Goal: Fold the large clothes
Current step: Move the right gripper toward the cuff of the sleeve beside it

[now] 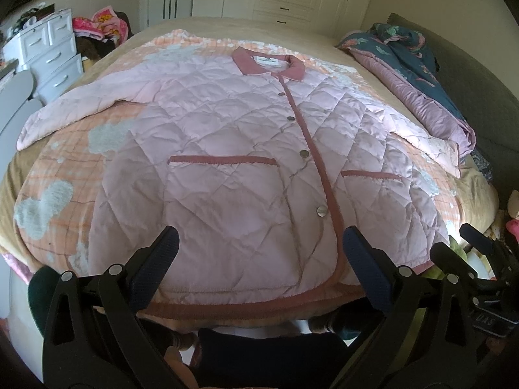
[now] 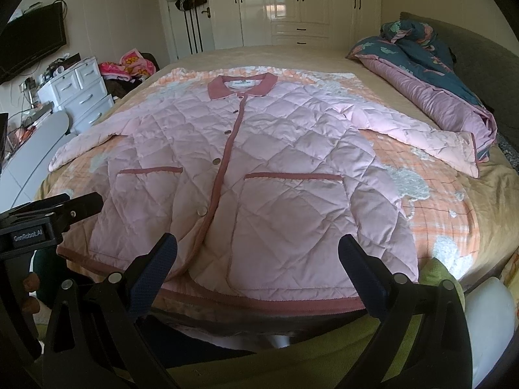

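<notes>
With both grippers' fingers [image 1: 155, 259] spread and empty above the hem, the puffy jacket [image 1: 227, 149] could slip from a shallow pinch.

A bed [image 2: 324, 55] carries a checked blanket [image 2: 431, 194], pink jacket [image 2: 275, 149] and rumpled quilt [image 2: 431, 87]

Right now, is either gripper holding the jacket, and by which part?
Nothing is held. The left gripper and right gripper are both open, above the hem of the pink quilted jacket.
</notes>
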Available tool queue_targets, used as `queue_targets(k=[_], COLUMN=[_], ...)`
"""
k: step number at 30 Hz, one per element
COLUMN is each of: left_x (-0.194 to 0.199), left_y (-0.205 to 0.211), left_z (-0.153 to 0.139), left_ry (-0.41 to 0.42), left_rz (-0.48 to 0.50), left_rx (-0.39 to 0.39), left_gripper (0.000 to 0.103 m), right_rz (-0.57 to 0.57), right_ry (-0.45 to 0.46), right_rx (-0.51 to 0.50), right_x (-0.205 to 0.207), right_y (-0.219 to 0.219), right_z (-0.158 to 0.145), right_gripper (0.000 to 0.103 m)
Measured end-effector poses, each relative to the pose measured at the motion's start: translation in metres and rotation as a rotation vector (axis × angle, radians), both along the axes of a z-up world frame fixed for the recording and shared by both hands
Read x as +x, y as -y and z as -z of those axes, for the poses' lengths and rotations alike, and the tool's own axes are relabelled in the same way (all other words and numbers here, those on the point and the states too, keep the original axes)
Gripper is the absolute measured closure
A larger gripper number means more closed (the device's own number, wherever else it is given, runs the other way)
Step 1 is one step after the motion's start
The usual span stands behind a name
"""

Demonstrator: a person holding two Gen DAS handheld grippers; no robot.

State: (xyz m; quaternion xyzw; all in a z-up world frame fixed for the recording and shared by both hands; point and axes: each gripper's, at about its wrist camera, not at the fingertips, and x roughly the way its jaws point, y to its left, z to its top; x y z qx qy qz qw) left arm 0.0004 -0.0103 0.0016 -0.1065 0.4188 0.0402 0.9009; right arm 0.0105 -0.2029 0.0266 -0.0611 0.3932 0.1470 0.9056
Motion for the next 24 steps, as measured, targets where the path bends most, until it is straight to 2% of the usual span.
queue_targets(k=[6,11,14,24], left_x=[0.008,0.029,0.043,0.091], left_y=[0.001,-0.014,-0.020,-0.041], left_z=[0.005,0.002,-0.003,-0.034], left_ry=[-0.015,-0.028,-0.022,0.012], left_rz=[-0.003,-0.022,-0.026,-0.068], left_rx=[-0.009,-0.026,-0.024,-0.041], left_gripper=[0.008,0.008,0.008,0.008], right_rz=[-0.007,-0.019,-0.021,-0.050], right_ry=[-0.029,-0.041,-0.019,-0.018], right_rx=[0.006,0.000,-0.022,0.027], right_x=[0.013,0.035,0.050,0.113], right_y=[-0.004,-0.010,-0.016,-0.032], right_z=[0.004,-0.001,-0.008,-0.039], right_gripper=[0.004,0.004,0.004,0.004])
